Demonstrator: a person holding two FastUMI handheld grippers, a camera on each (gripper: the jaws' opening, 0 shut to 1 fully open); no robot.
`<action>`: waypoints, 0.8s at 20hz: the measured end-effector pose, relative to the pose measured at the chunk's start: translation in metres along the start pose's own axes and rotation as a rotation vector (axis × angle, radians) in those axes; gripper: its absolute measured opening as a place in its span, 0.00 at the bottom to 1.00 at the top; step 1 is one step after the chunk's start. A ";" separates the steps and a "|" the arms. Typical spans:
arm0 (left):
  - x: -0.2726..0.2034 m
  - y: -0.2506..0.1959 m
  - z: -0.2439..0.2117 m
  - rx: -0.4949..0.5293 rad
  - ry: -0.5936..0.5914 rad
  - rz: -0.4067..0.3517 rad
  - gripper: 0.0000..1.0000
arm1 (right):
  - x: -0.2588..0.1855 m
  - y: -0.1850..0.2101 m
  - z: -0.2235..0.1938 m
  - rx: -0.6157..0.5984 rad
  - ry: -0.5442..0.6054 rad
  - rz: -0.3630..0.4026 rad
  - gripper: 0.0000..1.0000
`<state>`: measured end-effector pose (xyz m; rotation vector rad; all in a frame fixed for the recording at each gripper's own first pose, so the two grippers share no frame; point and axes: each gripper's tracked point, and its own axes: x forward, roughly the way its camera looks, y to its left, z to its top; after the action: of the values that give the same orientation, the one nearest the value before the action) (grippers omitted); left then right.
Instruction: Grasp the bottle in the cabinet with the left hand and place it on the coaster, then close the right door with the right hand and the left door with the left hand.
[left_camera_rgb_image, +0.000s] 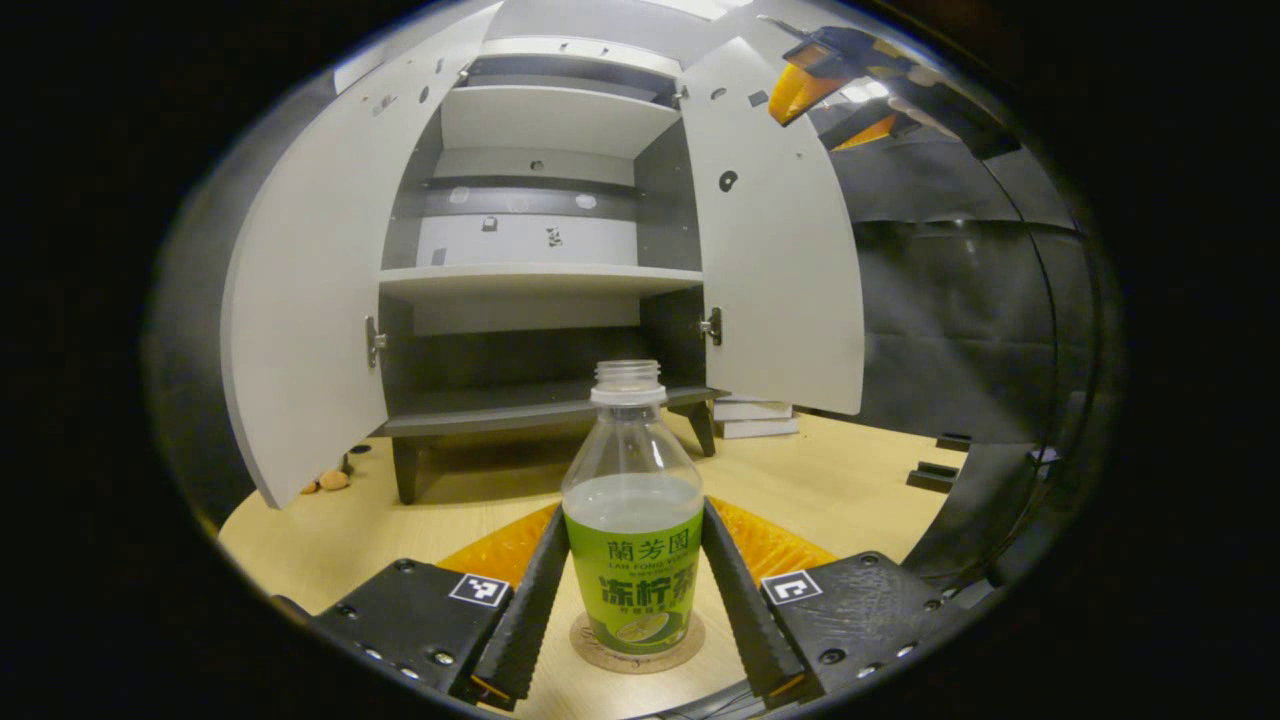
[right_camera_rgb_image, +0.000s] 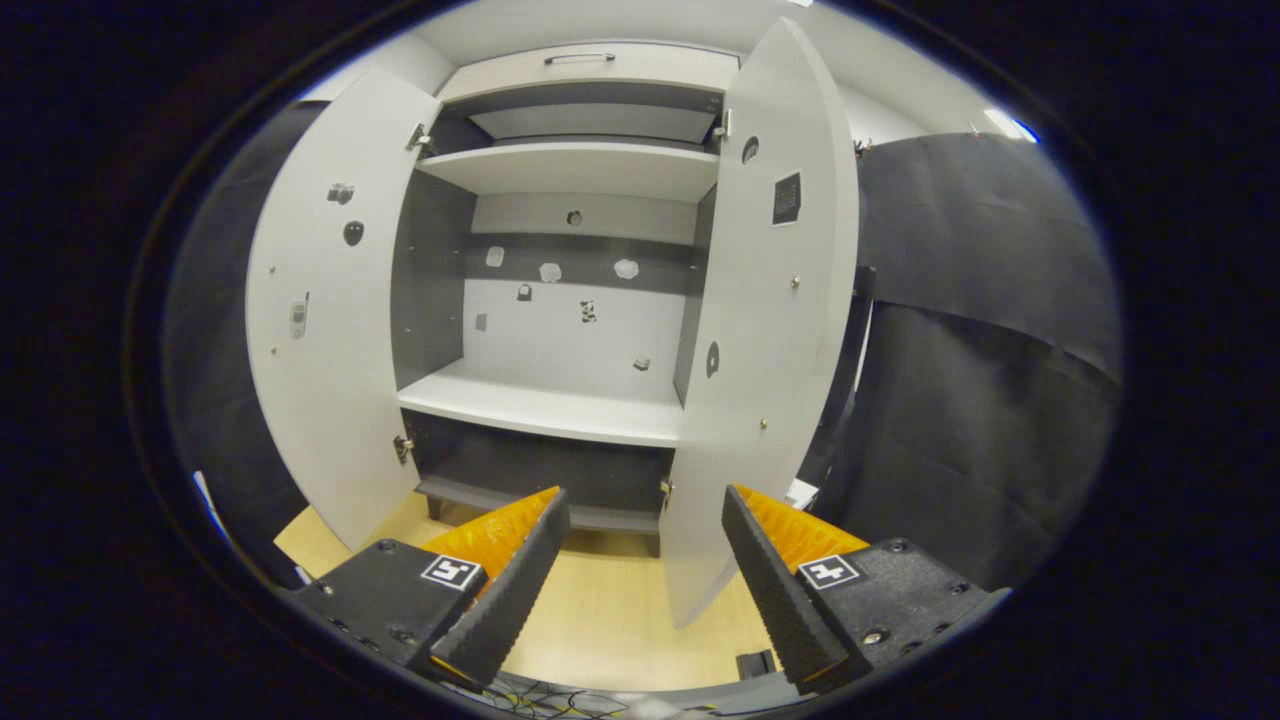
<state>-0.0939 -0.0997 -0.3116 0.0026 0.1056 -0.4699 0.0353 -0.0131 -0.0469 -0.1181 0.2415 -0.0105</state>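
Green-labelled bottle (left_camera_rgb_image: 632, 520) stands upright on the coaster (left_camera_rgb_image: 637, 648), between my left gripper's (left_camera_rgb_image: 634, 610) spread fingers, contact unclear. My right gripper (right_camera_rgb_image: 645, 590) is open, facing the right door (right_camera_rgb_image: 765, 330); both doors stand open.

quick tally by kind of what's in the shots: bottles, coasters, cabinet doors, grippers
bottle: 1
coaster: 1
cabinet doors: 2, the left door and the right door, both open
grippers: 2, the left gripper and the right gripper
total: 6
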 end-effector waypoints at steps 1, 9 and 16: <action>0.000 -0.002 -0.001 0.008 0.001 -0.005 0.76 | 0.000 0.000 -0.001 -0.002 0.002 -0.001 1.00; -0.006 0.012 0.002 0.028 0.031 0.055 0.96 | -0.007 -0.002 -0.010 -0.005 0.012 0.009 1.00; -0.009 0.014 0.042 0.072 -0.019 0.085 0.98 | -0.018 -0.004 -0.018 0.015 0.015 0.010 1.00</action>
<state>-0.0912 -0.0848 -0.2698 0.0730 0.0700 -0.3888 0.0140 -0.0189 -0.0595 -0.1023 0.2572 -0.0032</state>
